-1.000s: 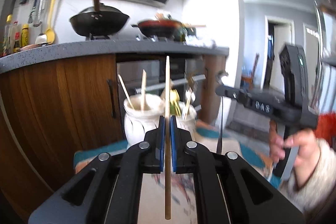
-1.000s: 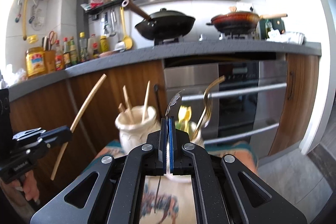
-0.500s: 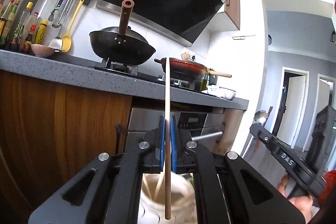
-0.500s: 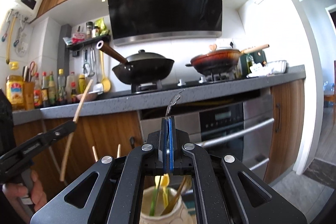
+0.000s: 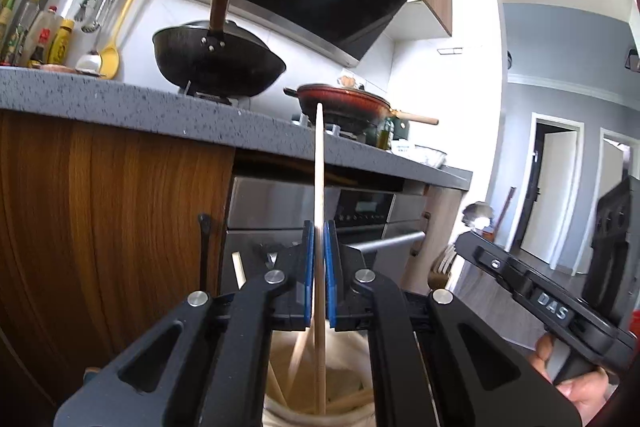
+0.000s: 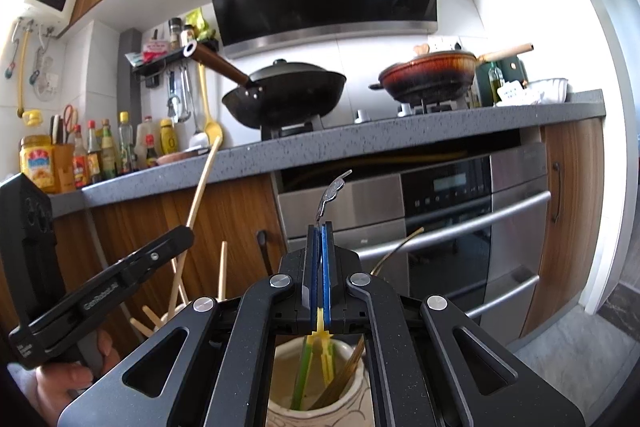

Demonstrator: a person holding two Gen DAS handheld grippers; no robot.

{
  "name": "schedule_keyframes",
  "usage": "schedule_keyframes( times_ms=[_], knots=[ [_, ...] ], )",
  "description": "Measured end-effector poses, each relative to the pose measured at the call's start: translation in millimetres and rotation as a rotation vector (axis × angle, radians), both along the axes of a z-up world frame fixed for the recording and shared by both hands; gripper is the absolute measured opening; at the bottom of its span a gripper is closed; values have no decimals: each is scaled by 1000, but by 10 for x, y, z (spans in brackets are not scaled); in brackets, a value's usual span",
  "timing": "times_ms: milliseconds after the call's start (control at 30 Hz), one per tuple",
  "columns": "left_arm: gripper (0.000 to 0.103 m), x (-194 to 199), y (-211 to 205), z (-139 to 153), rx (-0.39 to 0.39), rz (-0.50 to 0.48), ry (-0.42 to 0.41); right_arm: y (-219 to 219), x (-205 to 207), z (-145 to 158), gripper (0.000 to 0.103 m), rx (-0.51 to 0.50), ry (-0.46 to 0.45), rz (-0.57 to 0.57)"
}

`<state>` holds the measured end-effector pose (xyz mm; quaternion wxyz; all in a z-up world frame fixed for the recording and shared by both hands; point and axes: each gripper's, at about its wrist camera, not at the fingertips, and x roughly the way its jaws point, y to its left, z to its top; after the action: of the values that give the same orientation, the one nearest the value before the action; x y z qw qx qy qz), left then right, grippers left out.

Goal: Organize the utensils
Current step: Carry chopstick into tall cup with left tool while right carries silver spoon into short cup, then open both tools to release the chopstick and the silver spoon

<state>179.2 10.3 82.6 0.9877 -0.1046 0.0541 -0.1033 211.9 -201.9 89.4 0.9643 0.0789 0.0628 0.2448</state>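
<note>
My left gripper (image 5: pixel 319 231) is shut on a long wooden chopstick (image 5: pixel 319 167), held upright, its lower end inside the mouth of a white ceramic jar (image 5: pixel 344 413) that holds other chopsticks. My right gripper (image 6: pixel 319 231) is shut on a thin metal utensil handle (image 6: pixel 330 193) that sticks up past the pads, held above a second white jar (image 6: pixel 352 409) holding green, yellow and gold cutlery. The left gripper (image 6: pixel 182 233) with its chopstick (image 6: pixel 202 183) shows at the left of the right wrist view; the right gripper (image 5: pixel 466 245) shows at the right of the left wrist view.
Behind stands a grey kitchen counter (image 6: pixel 360 143) with a black wok (image 6: pixel 286 93) and a red pan (image 6: pixel 428 73) on the hob. An oven (image 6: pixel 444 211) and wooden cabinet doors (image 5: pixel 112 207) are below. Sauce bottles (image 6: pixel 104 155) line the counter's left end.
Both grippers have come in over their jars, which now sit at the bottom of each view. The chopstick's lower end has gone down into the left jar.
</note>
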Motion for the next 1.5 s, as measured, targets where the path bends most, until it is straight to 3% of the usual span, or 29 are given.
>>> schedule_keyframes(
  times_ms=[400,633,700,767,867,1000,1100,1367,1500],
  knots=[
    [5,-488,125,-196,13,-27,70,85,-16,-215,3,-88,27,26],
    [7,-540,159,-276,23,-36,108,180,26,-355,3,-139,80,64],
    [12,-522,187,-297,10,-38,123,213,28,-378,3,-152,89,68],
    [30,-524,218,-313,0,-31,123,244,40,-410,3,-159,103,73],
    [36,-533,252,-306,-8,-29,118,258,56,-436,4,-166,115,72],
    [44,-563,287,-285,-15,-17,103,245,50,-436,25,-158,126,81],
    [49,-590,305,-268,-18,-8,95,217,-13,-427,27,-163,123,70],
    [79,-809,312,-347,-9,40,104,69,-387,-483,45,-171,159,55],
    [83,-956,248,-462,21,51,132,21,-586,-624,53,-202,200,58]
  ],
)
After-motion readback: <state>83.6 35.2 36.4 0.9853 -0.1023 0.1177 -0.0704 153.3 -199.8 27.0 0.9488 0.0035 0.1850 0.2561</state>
